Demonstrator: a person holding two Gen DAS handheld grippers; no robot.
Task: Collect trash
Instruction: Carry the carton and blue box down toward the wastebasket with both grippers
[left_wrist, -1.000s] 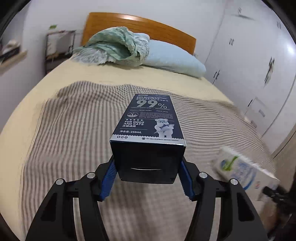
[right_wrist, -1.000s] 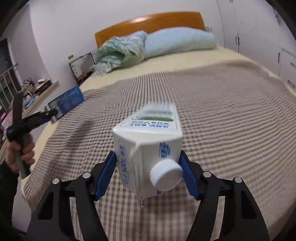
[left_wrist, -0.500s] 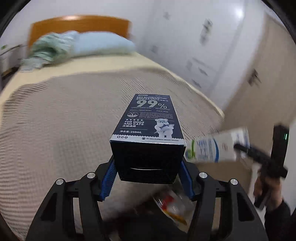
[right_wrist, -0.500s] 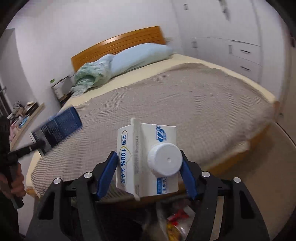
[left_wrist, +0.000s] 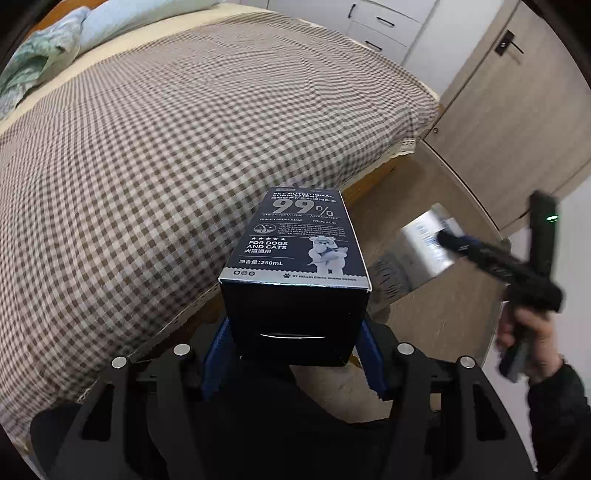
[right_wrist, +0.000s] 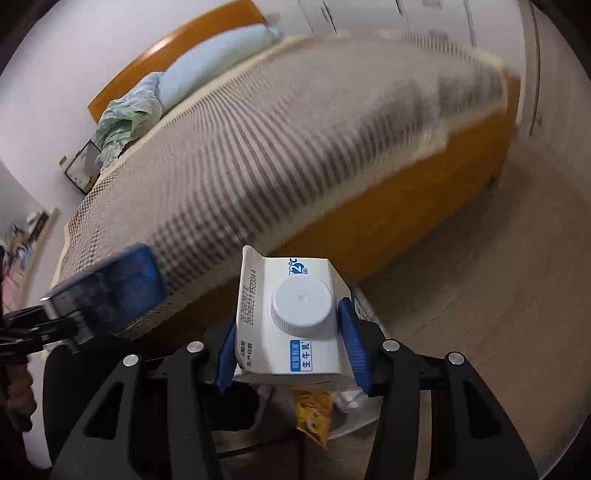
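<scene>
Dark box (left_wrist: 295, 266) clamped between left fingers (left_wrist: 373, 358), milk carton (right_wrist: 291, 317) between right fingers (right_wrist: 351, 347)

"99%" on dark box (left_wrist: 299, 236)

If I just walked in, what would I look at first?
Probably the dark blue pet supplement box with a cartoon bear on it, pinched in the left tongs over the edge of the checked bedspread. Next comes the white milk carton with its big round cap, clamped in the right tongs, with crumpled trash in sight just beneath it.
</scene>
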